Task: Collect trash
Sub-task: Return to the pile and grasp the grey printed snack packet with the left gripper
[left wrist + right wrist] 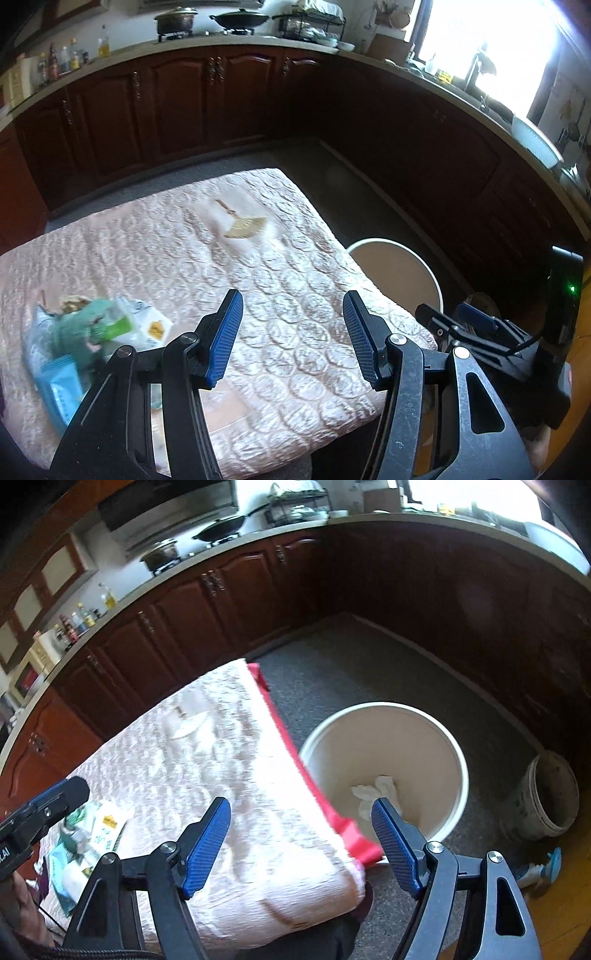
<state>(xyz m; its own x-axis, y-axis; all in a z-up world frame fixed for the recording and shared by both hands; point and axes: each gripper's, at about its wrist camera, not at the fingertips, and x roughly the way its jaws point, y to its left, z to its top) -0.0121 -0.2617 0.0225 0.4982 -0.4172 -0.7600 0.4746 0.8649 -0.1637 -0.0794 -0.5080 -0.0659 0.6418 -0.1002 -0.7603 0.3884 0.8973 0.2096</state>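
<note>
A pile of snack wrappers and packets (85, 332) lies at the left of the table (155, 240), which wears a pink quilted cloth. The same pile (92, 830) shows at the lower left of the right wrist view. My left gripper (291, 299) hovers open over the cloth, nothing between its blue pads. My right gripper (301, 805) stands open above the table's right edge, nothing in it. Beside the table on the floor stands a white bin (384, 709) with a crumpled tissue (376, 792) inside. Only part of that bin (399, 273) is visible in the left view.
A small straw fan-shaped thing (243, 225) lies mid-table. A dirty bucket (546, 794) and a spray bottle (539, 871) sit on the floor at right. Dark wooden cabinets (177, 103) ring the room, with pots and bottles on the counter. Grey floor lies between table and cabinets.
</note>
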